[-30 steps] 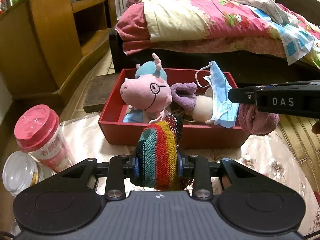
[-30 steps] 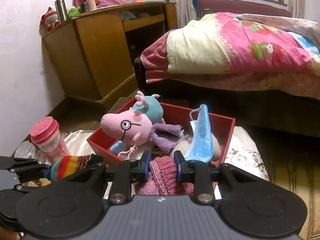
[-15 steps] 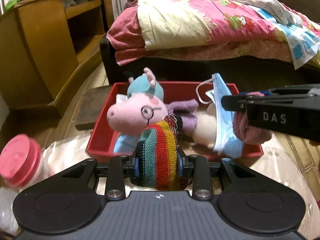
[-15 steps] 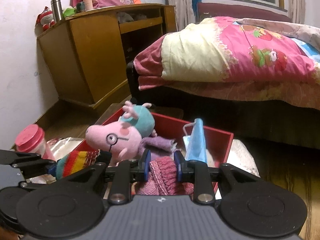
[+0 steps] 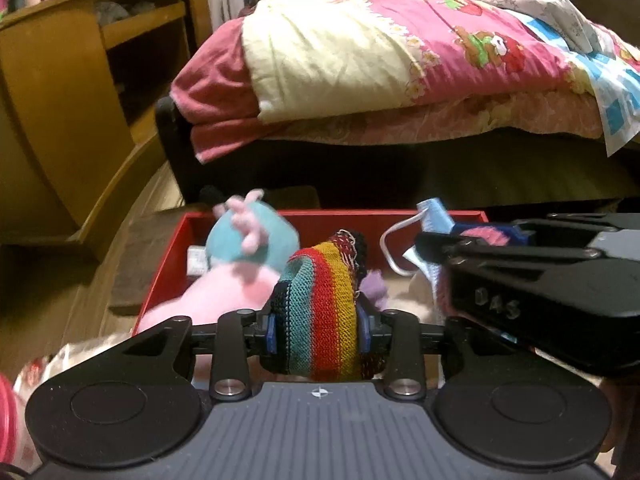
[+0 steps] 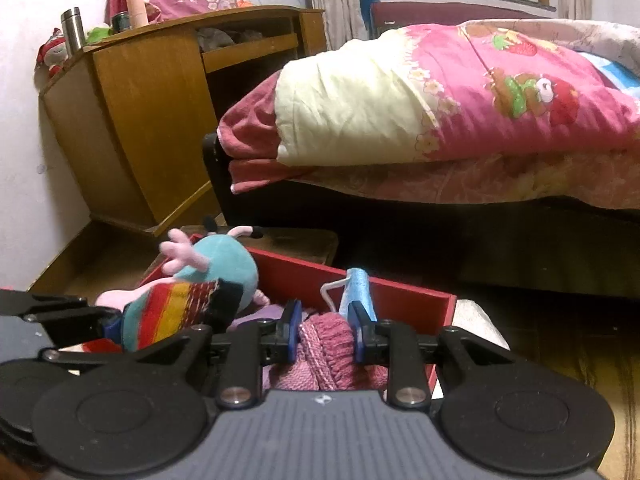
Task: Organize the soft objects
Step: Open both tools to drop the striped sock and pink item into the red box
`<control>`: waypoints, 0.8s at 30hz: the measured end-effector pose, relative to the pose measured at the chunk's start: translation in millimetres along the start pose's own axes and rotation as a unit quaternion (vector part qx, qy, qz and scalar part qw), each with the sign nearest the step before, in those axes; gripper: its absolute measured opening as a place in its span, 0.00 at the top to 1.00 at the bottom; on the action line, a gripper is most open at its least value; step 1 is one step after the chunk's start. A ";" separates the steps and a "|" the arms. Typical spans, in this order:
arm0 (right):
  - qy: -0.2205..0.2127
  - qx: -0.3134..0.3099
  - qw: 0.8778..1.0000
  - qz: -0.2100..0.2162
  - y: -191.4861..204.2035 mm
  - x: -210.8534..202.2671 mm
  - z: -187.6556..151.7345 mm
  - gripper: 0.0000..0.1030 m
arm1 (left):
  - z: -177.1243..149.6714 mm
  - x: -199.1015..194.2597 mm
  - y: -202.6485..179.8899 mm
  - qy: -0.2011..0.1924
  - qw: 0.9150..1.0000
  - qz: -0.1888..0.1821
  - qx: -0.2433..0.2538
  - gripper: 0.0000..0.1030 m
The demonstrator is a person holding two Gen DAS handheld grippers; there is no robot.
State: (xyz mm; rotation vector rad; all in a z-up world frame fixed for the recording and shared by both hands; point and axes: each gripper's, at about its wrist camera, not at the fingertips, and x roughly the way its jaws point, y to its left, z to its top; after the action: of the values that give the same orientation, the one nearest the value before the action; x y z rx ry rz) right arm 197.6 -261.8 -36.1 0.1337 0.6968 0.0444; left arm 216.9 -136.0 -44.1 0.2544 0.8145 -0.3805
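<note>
A rainbow-striped knit piece [image 5: 320,300] stands between the pads of my left gripper [image 5: 316,330]. Its jaws are opening, though the pads still touch the knit on both sides. My right gripper [image 6: 326,332] is shut on a pink knit piece [image 6: 324,344]. Both grippers hover over the near part of a red box [image 5: 172,264]. In the box lie a pink pig plush [image 5: 224,292], a teal plush [image 5: 248,240] and a blue face mask [image 6: 358,284]. In the left wrist view the right gripper [image 5: 424,242] comes in from the right, beside the mask.
A bed with a pink quilt [image 5: 400,60] stands just behind the box, and a wooden cabinet [image 6: 152,112] sits at the back left. The pink lid of a cup [image 5: 5,412] shows at the left edge. Wood floor [image 6: 560,340] lies to the right.
Both grippers have moved forward and a little down, so they now hang over the red box with their knit pieces. The cup has slid off to the left edge. The left jaws stand slightly wider.
</note>
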 end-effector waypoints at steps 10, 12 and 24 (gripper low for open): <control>-0.026 0.019 0.999 0.002 -9.4 1.4 1.6 0.65 | 3.8 -9.9 7.1 -0.018 0.999 0.025 -0.008 0.31; -0.033 0.026 0.999 0.005 -9.3 -1.7 0.4 0.64 | 3.3 -16.6 9.1 -0.022 0.999 0.026 -0.007 0.30; -0.042 0.036 0.998 0.009 0.1 -43.9 -4.9 0.64 | -10.8 -69.0 13.7 -0.042 0.999 0.031 -0.002 0.27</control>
State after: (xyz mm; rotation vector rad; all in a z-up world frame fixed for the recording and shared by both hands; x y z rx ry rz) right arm 160.9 -265.0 -11.9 0.2092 0.6126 0.0310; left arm 172.6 -103.7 1.3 0.2583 0.7230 -0.3287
